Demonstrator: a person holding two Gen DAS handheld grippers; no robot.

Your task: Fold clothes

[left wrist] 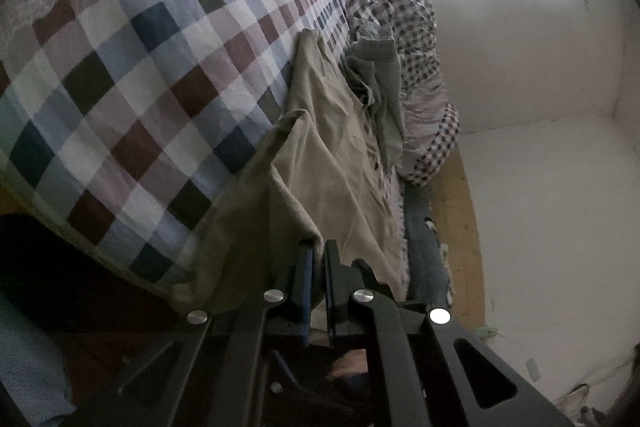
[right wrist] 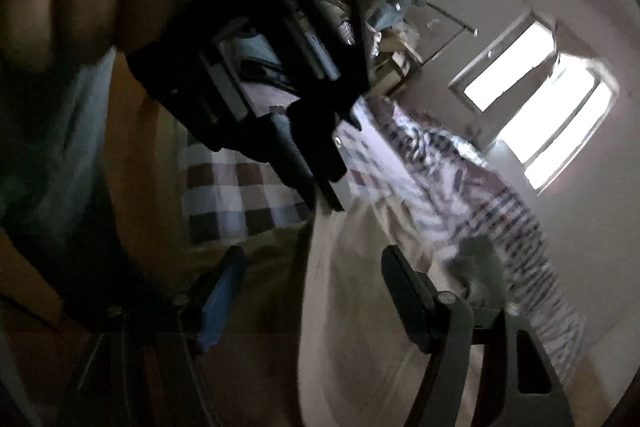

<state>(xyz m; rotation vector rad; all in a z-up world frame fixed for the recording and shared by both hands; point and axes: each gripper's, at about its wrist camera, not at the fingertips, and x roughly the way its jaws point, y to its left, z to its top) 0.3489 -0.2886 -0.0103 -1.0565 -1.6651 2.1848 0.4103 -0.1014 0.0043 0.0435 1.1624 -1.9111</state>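
The left tool [left wrist: 318, 251] pinched one beige cloth garment [left wrist: 328, 147] lying on the checked bed [left wrist: 132, 67]. The right tool [right wrist: 314, 279] was wide open just above it. One grey garment [left wrist: 380, 79] lay beside it.

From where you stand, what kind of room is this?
Most likely a bedroom. A bed with a checked bedspread fills most of the view, a rumpled plaid quilt lies along its far side, and a beige garment is spread on it, its corner pinched in the left claw.
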